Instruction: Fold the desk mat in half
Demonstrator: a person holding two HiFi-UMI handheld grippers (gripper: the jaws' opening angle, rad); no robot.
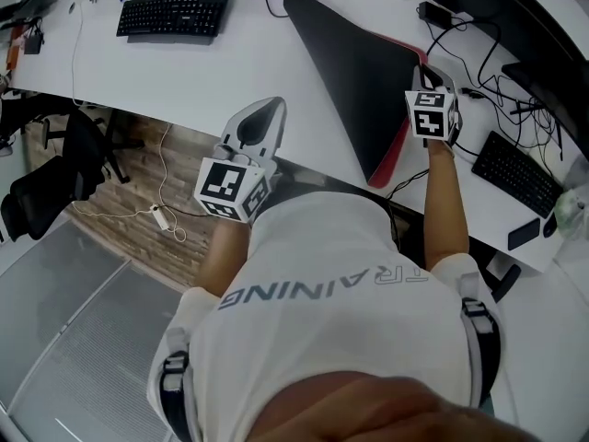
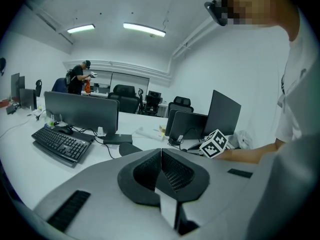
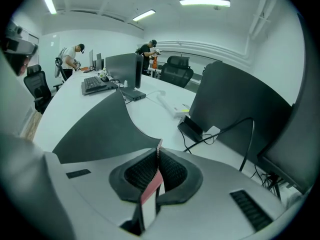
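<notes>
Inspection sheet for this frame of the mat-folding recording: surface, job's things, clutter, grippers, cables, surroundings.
Surface: white desk, bare in front of the person.
Job's things: black desk mat, red underside showing at its near right edge.
Clutter: keyboard far left, second keyboard at right, monitors.
Grippers: right gripper shut on the desk mat's corner; left gripper shut, empty, at the desk's front edge.
Cables: loose cables right of the mat; a floor cable.
Surroundings: office chair, wood floor, people at far desks.
</notes>
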